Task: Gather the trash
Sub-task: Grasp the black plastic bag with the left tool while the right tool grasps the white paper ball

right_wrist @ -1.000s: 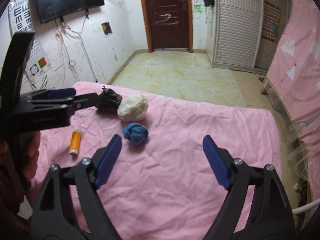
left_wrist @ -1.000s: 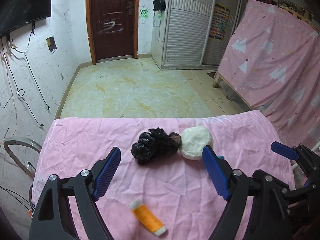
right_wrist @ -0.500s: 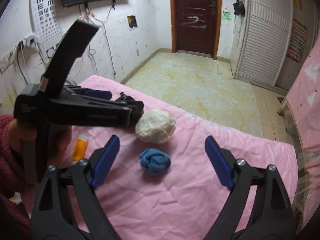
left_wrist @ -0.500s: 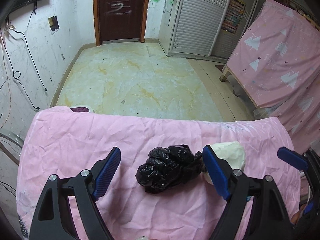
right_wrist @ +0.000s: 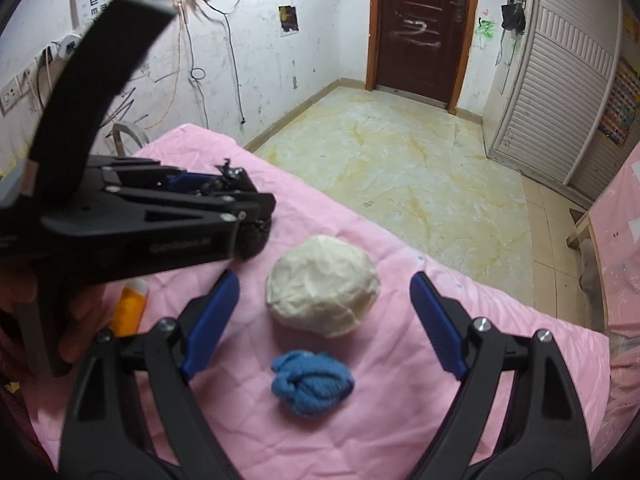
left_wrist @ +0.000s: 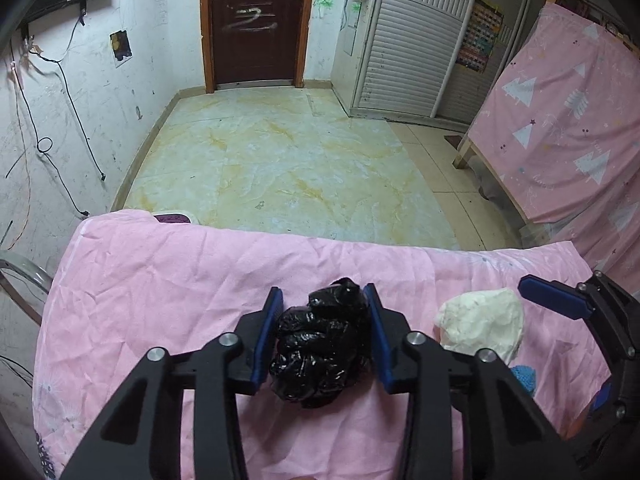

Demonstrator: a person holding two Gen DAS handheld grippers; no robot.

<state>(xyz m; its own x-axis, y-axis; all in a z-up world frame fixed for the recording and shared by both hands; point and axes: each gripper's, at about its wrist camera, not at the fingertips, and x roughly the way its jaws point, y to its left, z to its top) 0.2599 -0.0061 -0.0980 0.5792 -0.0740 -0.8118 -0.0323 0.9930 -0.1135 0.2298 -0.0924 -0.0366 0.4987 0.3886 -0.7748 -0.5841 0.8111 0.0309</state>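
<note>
Closing my left gripper [left_wrist: 323, 300] on the crumpled black plastic bag [left_wrist: 320, 354]: the jaws are coming in and both blue pads already sit against the bag's sides, so it's gripped. Bag rests on the pink sheet [left_wrist: 160, 288] over the tabletop, near the far edge. Right wrist view shows the same gripper from the side, its tip on the black bag [right_wrist: 252, 240], a hand [right_wrist: 80, 320] holding the handle at left.

My right gripper [right_wrist: 324, 300] hangs with jaws wide apart, nothing between the pads. Ahead of it, roughly centred between the fingers, lies the white crumpled wad [right_wrist: 322, 291]; just in front of that, closer to me, the blue balled cloth [right_wrist: 312, 388]. Neither is touched. Orange tube with a white cap [right_wrist: 130, 308] lies left of the wad, partly hidden behind the left gripper's body.

Left wrist view: white wad [left_wrist: 482, 326] sits right of the bag, apart from it, with the right gripper's blue pad [left_wrist: 554, 300] just beyond it. A sliver of blue cloth [left_wrist: 524, 376] peeks out under the wad.
</note>
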